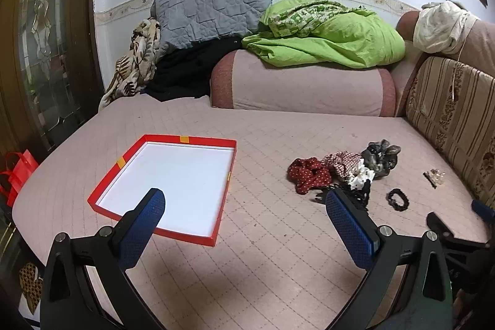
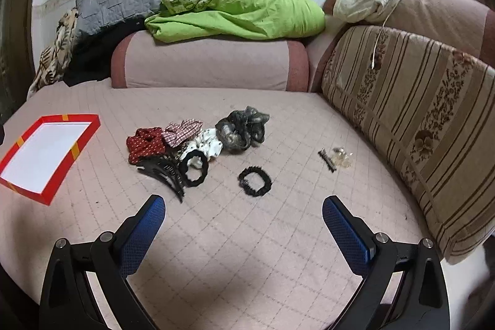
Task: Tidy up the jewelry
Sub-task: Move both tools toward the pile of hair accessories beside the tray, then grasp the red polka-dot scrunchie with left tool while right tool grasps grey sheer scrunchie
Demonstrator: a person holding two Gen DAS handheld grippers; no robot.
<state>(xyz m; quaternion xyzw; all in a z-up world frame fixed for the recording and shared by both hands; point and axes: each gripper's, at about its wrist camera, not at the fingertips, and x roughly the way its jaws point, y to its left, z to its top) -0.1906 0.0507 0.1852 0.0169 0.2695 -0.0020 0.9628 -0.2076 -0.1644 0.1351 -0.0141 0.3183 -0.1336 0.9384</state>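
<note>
With both my left gripper [image 1: 244, 206] and right gripper [image 2: 243, 214] spread and empty, the scrunchie pile [image 2: 198, 141] lies ahead of the right one, nearer it, while the red tray [image 1: 227, 141] sits left.

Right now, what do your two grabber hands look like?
Both look the same. The left gripper and the right gripper each have two long fingers faced with bumpy blue pads. The fingers sit on shiny black arms joined by round silver bolts. I see no cables, markings or sleeves.
</note>
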